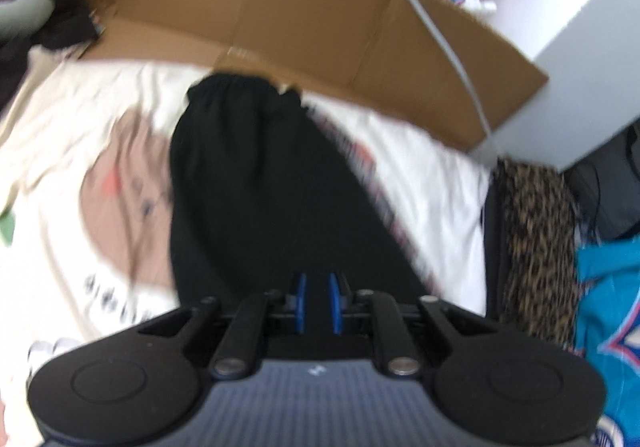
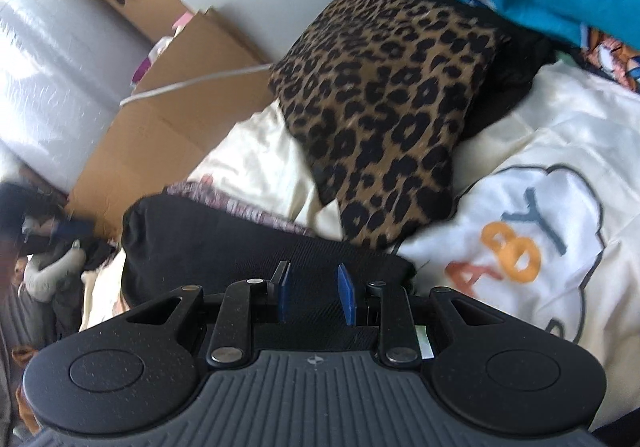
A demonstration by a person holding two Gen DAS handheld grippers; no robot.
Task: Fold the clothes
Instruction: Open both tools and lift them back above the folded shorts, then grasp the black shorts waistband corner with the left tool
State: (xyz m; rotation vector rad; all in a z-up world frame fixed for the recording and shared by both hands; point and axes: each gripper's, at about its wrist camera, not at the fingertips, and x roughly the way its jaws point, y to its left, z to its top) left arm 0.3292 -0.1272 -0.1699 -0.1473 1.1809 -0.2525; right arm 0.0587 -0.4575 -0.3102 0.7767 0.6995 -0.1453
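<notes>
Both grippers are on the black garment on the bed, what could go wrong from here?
1. The left gripper jaws pinch only a narrow bit of the black garment, which stretches away toward the cardboard box; the fabric may slip out.
2. The right gripper stands close to the leopard-print piece, which overlaps the garment's edge, so a fold could drag it along.
3. The left view is blurred, so alignment is hard to judge.

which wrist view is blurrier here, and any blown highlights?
Left wrist view: heavy motion smear across the black garment, cream bedding and cardboard box, with only the left tool sharp. Right wrist view: mostly crisp, the leopard-print fabric well defined, blur only at the left edge; glare washes out the white surface upper left.
</notes>
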